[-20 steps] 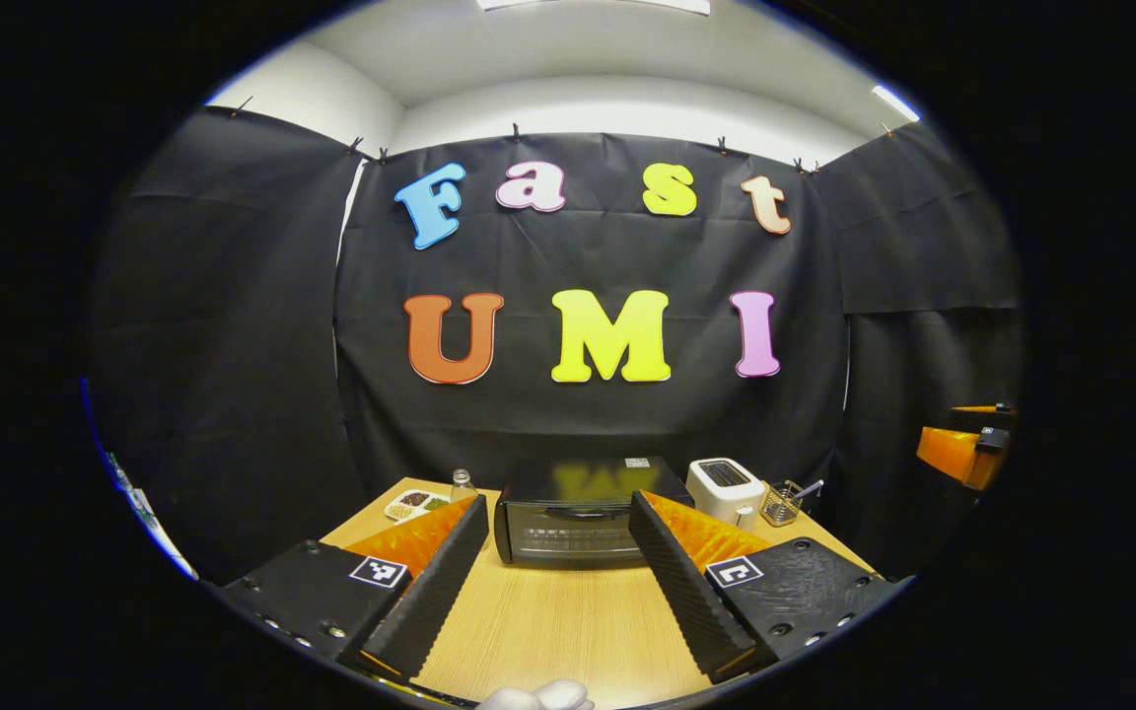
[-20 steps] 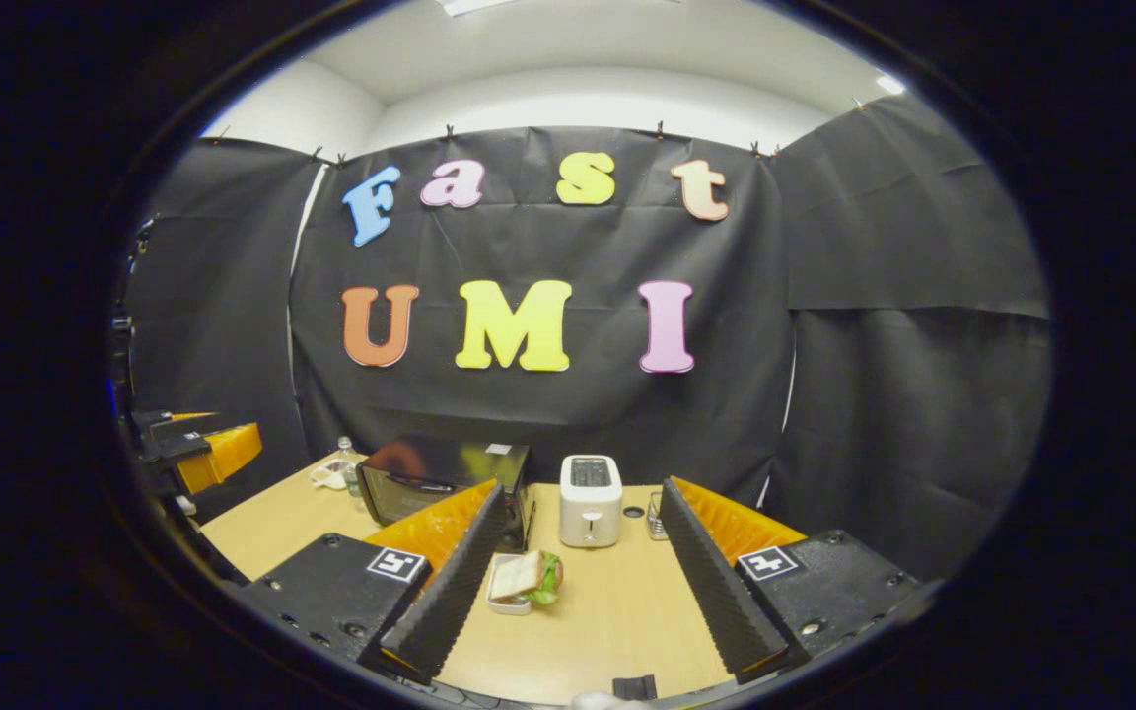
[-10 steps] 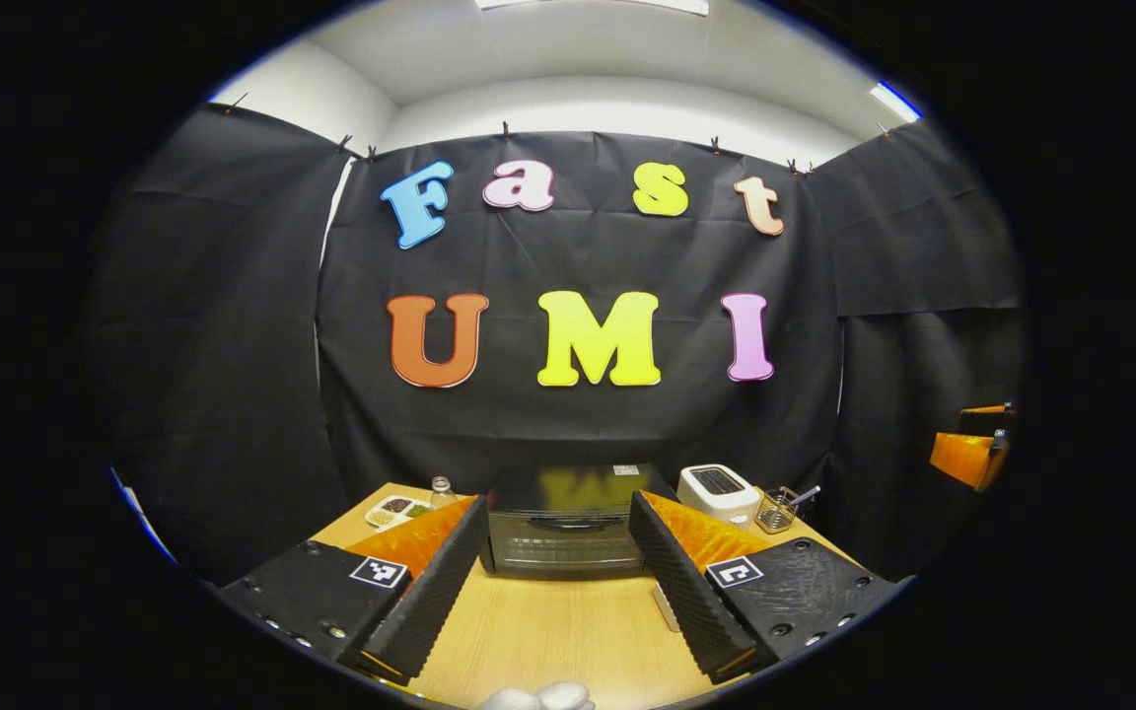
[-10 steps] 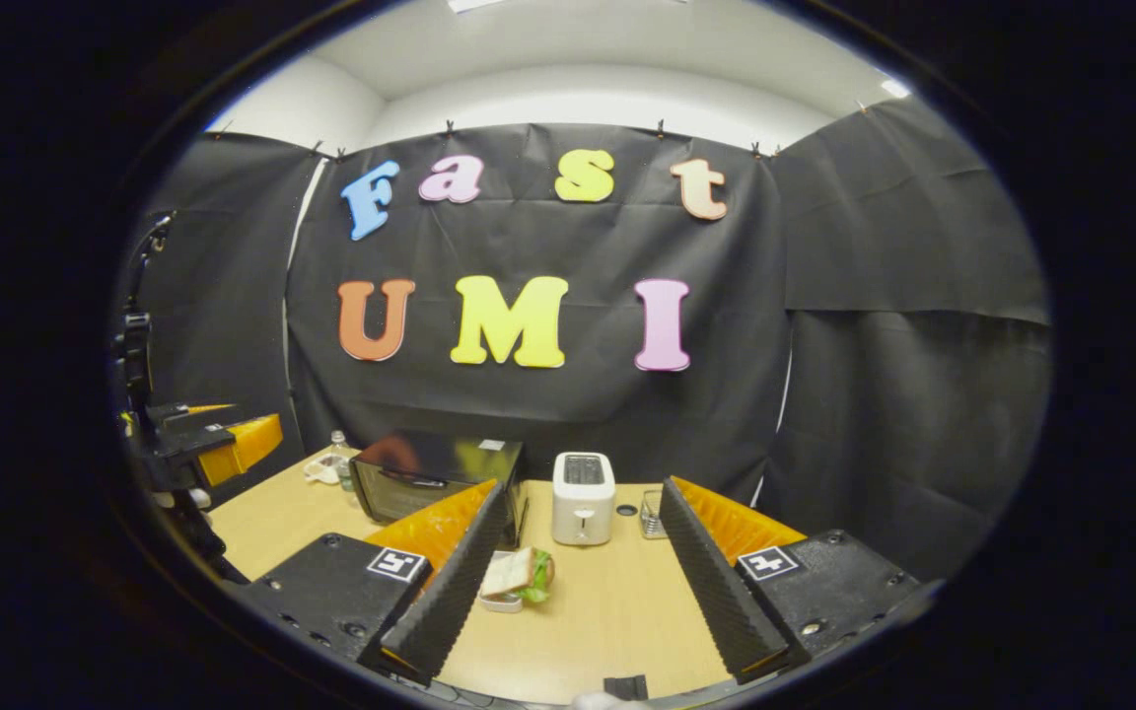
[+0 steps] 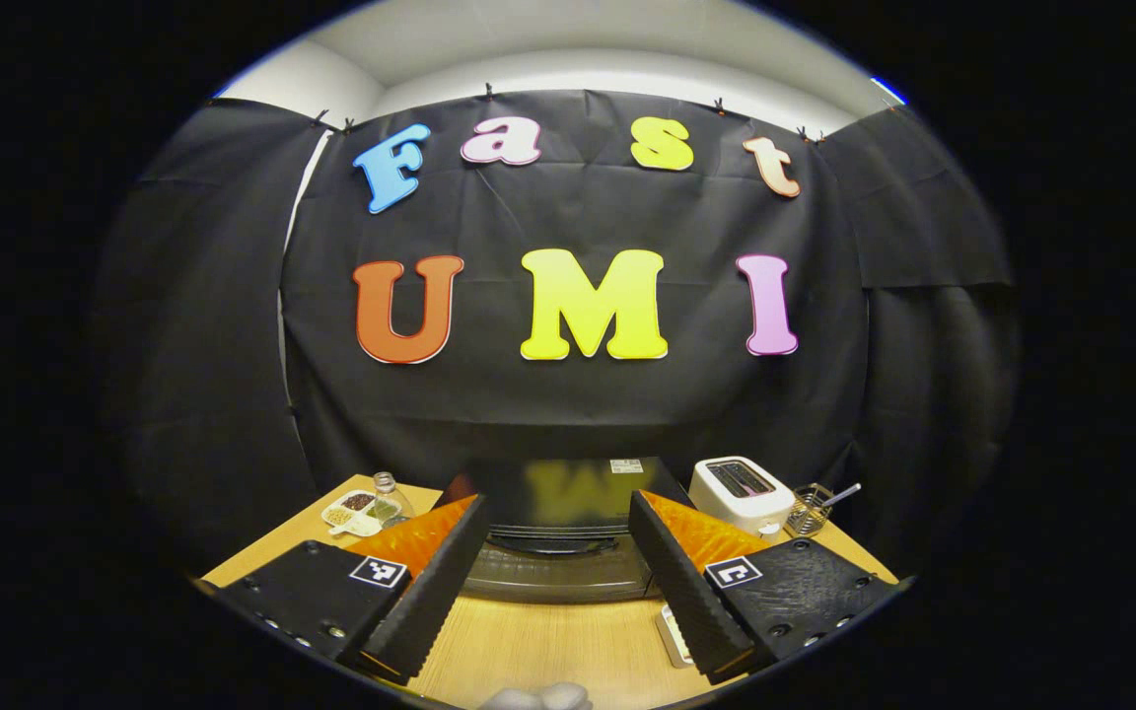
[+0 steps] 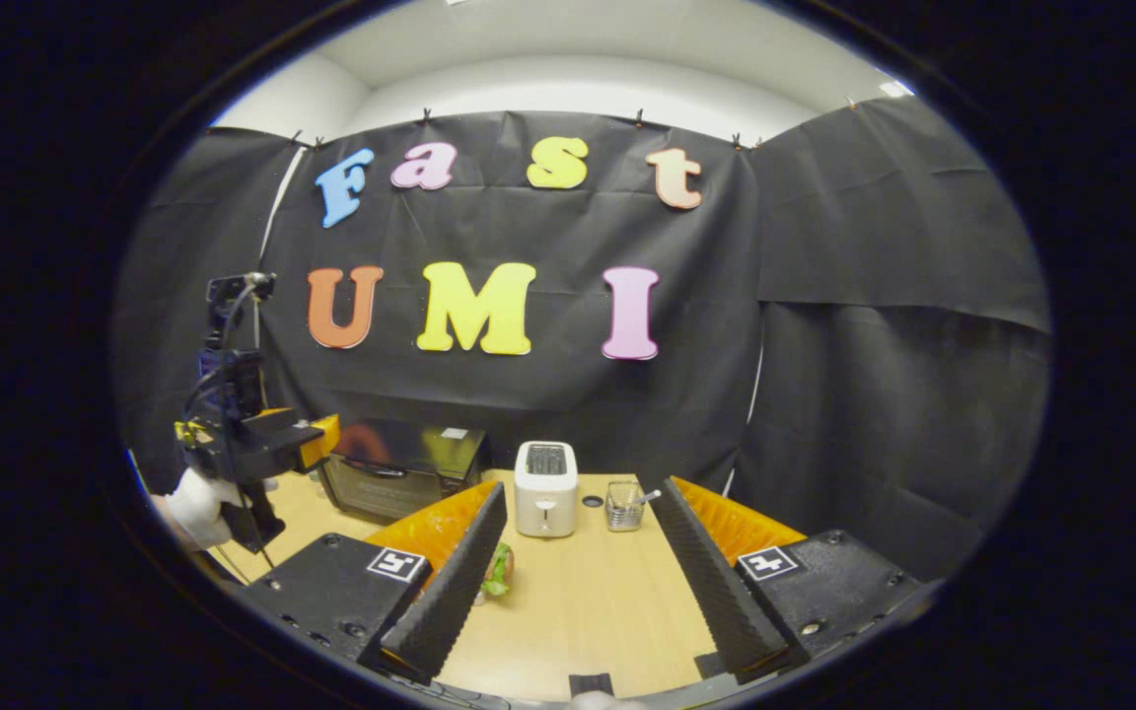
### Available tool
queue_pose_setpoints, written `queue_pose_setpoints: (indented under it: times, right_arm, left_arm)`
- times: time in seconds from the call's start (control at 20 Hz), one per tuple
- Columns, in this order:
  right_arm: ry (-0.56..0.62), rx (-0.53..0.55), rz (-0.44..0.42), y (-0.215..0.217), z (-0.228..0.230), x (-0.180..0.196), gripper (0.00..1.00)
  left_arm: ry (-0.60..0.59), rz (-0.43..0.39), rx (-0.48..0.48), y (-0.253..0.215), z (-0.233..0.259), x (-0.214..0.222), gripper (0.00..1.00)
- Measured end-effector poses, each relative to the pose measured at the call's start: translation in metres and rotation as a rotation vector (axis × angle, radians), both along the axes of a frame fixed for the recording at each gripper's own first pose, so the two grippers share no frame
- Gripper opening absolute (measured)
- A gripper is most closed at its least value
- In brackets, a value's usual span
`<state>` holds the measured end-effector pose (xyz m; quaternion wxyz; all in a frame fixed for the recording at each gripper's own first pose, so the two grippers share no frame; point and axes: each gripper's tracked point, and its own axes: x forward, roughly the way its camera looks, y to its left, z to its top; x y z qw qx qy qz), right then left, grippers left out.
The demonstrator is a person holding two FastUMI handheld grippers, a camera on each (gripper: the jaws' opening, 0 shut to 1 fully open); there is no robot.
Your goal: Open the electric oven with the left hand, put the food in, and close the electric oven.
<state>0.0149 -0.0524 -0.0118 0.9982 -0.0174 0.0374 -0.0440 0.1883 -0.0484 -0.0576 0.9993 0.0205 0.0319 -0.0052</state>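
In the left gripper view my left gripper (image 5: 553, 582) has its jaws wide apart and they hold nothing. Between them, close ahead, stands the black electric oven (image 5: 556, 537) on the wooden bench (image 5: 548, 646). Its door is closed and the dark handle bar runs across the upper part of the door, just in front of my fingertips — I cannot tell if they touch it. To the left of the oven I see a small divided dish (image 5: 351, 511) and a little bottle (image 5: 387, 493) beside it. To the right stand a white toaster (image 5: 741, 493) and a wire basket (image 5: 810, 511) with a utensil in it.

In the right gripper view my right gripper (image 6: 578, 582) also has the jaws wide and empty, above the bench (image 6: 588, 611). The food, a sandwich (image 6: 500, 570) with green leaves, lies on the bench just beside my left finger and is partly hidden by it. The toaster (image 6: 545, 488) and the basket (image 6: 624, 505) stand further back. The oven (image 6: 400, 473) is at the left — the left gripper (image 6: 317, 441) is right before it, held by a hand in a white glove (image 6: 201, 498).
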Motion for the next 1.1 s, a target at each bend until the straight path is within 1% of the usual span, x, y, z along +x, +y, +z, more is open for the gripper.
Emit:
queue_pose_setpoints:
  times: [0.1, 0.15, 0.25, 0.3, 0.35, 0.4, 0.45, 0.5, 0.55, 0.6, 0.65, 0.7, 0.75, 0.8, 0.85, 0.9, 0.95, 1.0, 1.05, 1.1]
  right_arm:
    - [0.011, -0.013, -0.020, -0.008, -0.001, 0.002, 1.00]
    - [0.019, -0.011, -0.031, -0.012, -0.003, 0.003, 0.91]
    - [0.030, 0.002, -0.046, -0.016, -0.006, 0.003, 0.91]
    - [0.036, 0.010, -0.054, -0.018, -0.010, 0.003, 1.00]
    - [0.043, 0.020, -0.063, -0.020, -0.013, 0.003, 1.00]
    - [0.054, 0.029, -0.070, -0.022, -0.017, 0.003, 0.91]
    - [0.067, 0.035, -0.075, -0.023, -0.021, 0.002, 1.00]
    - [0.074, 0.037, -0.077, -0.024, -0.025, 0.001, 0.91]
    - [0.081, 0.032, -0.085, -0.026, -0.027, 0.001, 1.00]
    - [0.087, 0.025, -0.091, -0.029, -0.030, 0.000, 1.00]
    - [0.091, 0.020, -0.092, -0.030, -0.032, 0.000, 0.91]
    - [0.095, 0.022, -0.088, -0.029, -0.034, 0.001, 1.00]
    - [0.095, 0.026, -0.084, -0.027, -0.034, 0.002, 1.00]
    - [0.098, 0.029, -0.082, -0.027, -0.035, 0.002, 1.00]
    - [0.100, 0.032, -0.077, -0.025, -0.036, 0.002, 0.91]
    - [0.100, 0.031, -0.074, -0.024, -0.037, 0.002, 0.91]
    - [0.099, 0.029, -0.069, -0.023, -0.037, 0.002, 1.00]
    - [0.103, 0.024, -0.069, -0.023, -0.039, 0.002, 1.00]
    - [0.105, 0.020, -0.065, -0.022, -0.041, 0.001, 0.91]
    - [0.105, 0.017, -0.062, -0.021, -0.042, -0.001, 0.91]
  left_arm:
    - [0.054, 0.001, 0.005, -0.007, -0.022, 0.028, 0.94]
    - [0.071, 0.000, 0.010, -0.008, -0.032, 0.040, 0.94]
    - [0.093, 0.000, 0.013, -0.010, -0.048, 0.066, 0.94]
    - [0.121, 0.004, 0.010, -0.009, -0.059, 0.075, 0.87]
    - [0.135, 0.009, 0.011, -0.008, -0.068, 0.084, 0.87]
    - [0.154, 0.018, 0.021, -0.004, -0.075, 0.093, 0.96]
    - [0.181, 0.025, 0.032, 0.000, -0.086, 0.100, 0.96]
    - [0.218, 0.033, 0.029, 0.003, -0.099, 0.102, 0.96]
    - [0.252, 0.030, 0.018, 0.001, -0.111, 0.103, 0.96]
    - [0.278, 0.044, 0.031, 0.003, -0.118, 0.099, 0.96]
    - [0.237, 0.036, 0.065, 0.004, -0.111, 0.106, 0.91]
    - [0.255, 0.040, 0.067, 0.007, -0.116, 0.107, 0.91]
    - [0.250, 0.044, 0.066, 0.006, -0.111, 0.107, 0.98]
    - [0.257, 0.042, 0.072, 0.006, -0.113, 0.111, 0.99]
    - [0.275, 0.040, 0.064, 0.005, -0.114, 0.109, 0.99]
    - [0.276, 0.034, 0.056, 0.002, -0.112, 0.112, 1.00]
    - [0.293, 0.035, 0.057, 0.001, -0.116, 0.110, 0.97]
    - [0.288, 0.034, 0.057, 0.003, -0.114, 0.109, 0.97]
    - [0.291, 0.033, 0.057, 0.004, -0.114, 0.107, 0.97]
    - [0.290, 0.032, 0.057, 0.003, -0.116, 0.104, 0.97]
